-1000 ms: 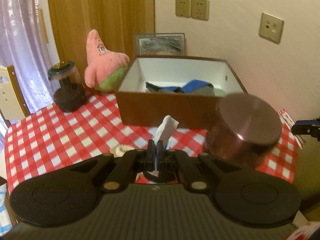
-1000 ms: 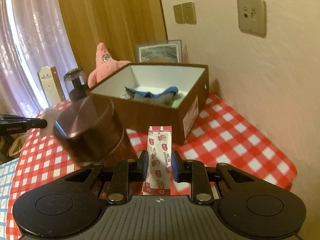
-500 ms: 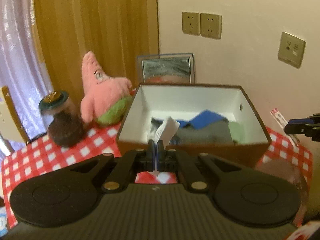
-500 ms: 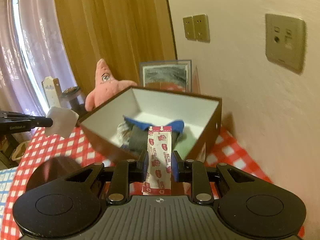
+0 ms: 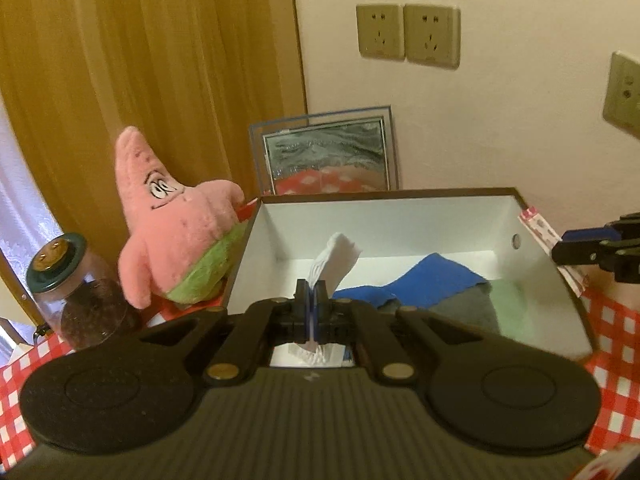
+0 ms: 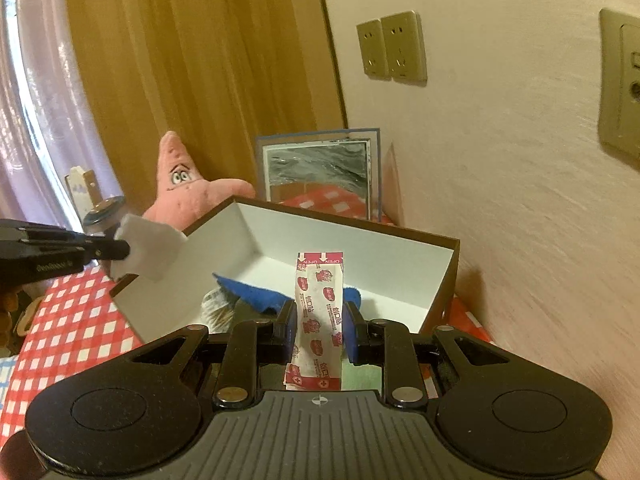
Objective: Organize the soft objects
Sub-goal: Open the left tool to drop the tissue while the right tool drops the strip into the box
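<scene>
My left gripper (image 5: 311, 294) is shut on a white cotton pad (image 5: 334, 261) and holds it over the near left part of the open brown box (image 5: 384, 194). It also shows in the right wrist view (image 6: 120, 249) with the pad (image 6: 146, 250). My right gripper (image 6: 319, 322) is shut on a red-and-white plaster strip (image 6: 319, 316) over the box's (image 6: 344, 224) near side; it shows in the left wrist view (image 5: 560, 250). Inside the box lie a blue cloth (image 5: 424, 280), a grey cloth (image 5: 468, 308) and a green cloth (image 5: 516, 304).
A pink star plush toy (image 5: 176, 220) leans left of the box. A lidded jar (image 5: 76, 292) stands further left. A framed picture (image 5: 326, 152) leans on the wall behind. The table has a red checked cloth (image 6: 80, 332). Wall sockets (image 5: 408, 34) are above.
Both grippers have risen and moved forward over the box, each keeping its item. The brown round tin that stood in front of the box has dropped out of view.
</scene>
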Motion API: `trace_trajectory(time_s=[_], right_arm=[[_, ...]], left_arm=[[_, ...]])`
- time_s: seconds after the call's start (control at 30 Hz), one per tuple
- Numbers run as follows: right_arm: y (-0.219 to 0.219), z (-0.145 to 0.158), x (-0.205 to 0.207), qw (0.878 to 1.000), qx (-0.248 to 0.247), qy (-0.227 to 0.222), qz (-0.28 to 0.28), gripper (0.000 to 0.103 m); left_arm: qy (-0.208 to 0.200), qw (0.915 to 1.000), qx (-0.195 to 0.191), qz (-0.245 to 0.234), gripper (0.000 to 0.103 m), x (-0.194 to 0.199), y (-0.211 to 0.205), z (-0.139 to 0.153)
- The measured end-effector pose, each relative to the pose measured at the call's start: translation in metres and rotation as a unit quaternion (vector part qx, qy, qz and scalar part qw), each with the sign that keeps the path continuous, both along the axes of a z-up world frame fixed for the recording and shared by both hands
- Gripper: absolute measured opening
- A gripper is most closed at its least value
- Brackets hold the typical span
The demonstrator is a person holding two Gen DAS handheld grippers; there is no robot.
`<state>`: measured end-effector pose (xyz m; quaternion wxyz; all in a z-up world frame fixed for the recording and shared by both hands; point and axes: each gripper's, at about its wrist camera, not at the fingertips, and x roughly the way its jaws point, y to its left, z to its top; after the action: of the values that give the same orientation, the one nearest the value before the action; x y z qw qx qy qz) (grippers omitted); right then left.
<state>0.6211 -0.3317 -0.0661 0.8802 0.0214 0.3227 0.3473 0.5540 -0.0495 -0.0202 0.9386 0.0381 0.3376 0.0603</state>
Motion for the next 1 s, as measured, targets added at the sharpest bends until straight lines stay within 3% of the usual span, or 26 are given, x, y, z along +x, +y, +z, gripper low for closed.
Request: trace_trajectory(time_s=[0.2,0.3,0.33,0.37,0.43,0.77,0.8,0.87,0.9,1.0], right_arm=[[0.003,-0.009,0.014,1.000,-0.004,0.010,-0.009,0.025],[0.001,-0.010,0.017,1.000,0.000,0.019,-0.015,0.025],[0.001,-0.011,0.017,1.000,0.001,0.020,-0.016,0.025],[0.001,-0.011,0.017,1.000,0.000,0.020,-0.017,0.025],[0.001,-0.010,0.016,1.000,-0.002,0.020,-0.018,0.025],[0.003,-0.011,0.015,0.999,0.002,0.037,-0.023,0.025],[0.005,-0.011,0.015,0.999,0.000,0.038,-0.023,0.029],[0.009,-0.011,0.014,0.999,-0.003,0.036,-0.026,0.049],[0.010,-0.011,0.013,0.999,-0.002,0.033,-0.030,0.066],[0.011,-0.009,0.010,0.999,0.001,0.028,-0.033,0.069]], left_arm=[[0.032,0.9994,0.007,-0.005,0.003,0.030,-0.002,-0.025],[0.046,0.9988,0.010,-0.008,0.011,0.040,-0.003,-0.037],[0.050,0.9986,0.012,-0.009,0.017,0.043,-0.004,-0.039],[0.051,0.9985,0.013,-0.011,0.030,0.044,-0.004,-0.041],[0.055,0.9983,0.015,-0.011,0.046,0.046,-0.005,-0.044],[0.061,0.9980,0.013,-0.006,0.054,0.033,0.000,-0.036],[0.061,0.9980,0.013,-0.006,0.056,0.030,0.002,-0.035],[0.061,0.9980,0.014,-0.004,0.062,0.026,0.003,-0.033],[0.060,0.9981,0.014,-0.003,0.063,0.023,0.004,-0.032],[0.056,0.9984,0.011,0.000,0.064,0.015,0.006,-0.027]])
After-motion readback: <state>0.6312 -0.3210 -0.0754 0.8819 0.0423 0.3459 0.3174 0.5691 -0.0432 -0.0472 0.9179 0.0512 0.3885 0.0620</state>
